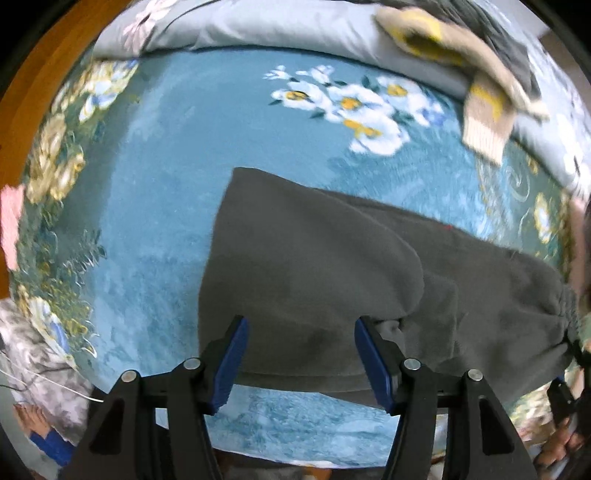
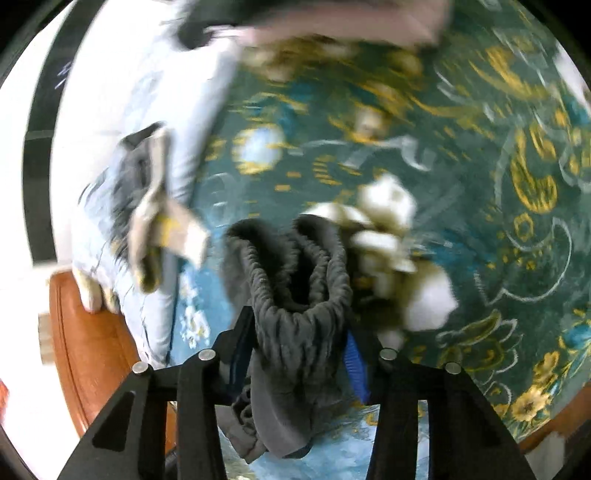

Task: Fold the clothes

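Dark grey trousers (image 1: 314,258) lie folded on a blue flowered bedspread (image 1: 166,184). My left gripper (image 1: 301,343) hangs over their near edge, pointing down. Its blue-padded fingers (image 1: 229,362) stand apart on either side of the cloth and do not pinch it. In the right wrist view the trousers' gathered elastic waistband (image 2: 295,266) is bunched between the jaws of my right gripper (image 2: 295,339), which is shut on it. More grey cloth hangs below the jaws. At the right edge of the left wrist view the waistband end (image 1: 569,314) rises out of view.
A pale blue-grey quilt (image 1: 258,29) runs along the far side of the bed, with a beige and yellow garment (image 1: 443,44) draped over it, also seen as the beige garment (image 2: 159,221). A wooden bed frame (image 2: 92,350) borders the bedspread. A person's foot (image 1: 33,421) shows at lower left.
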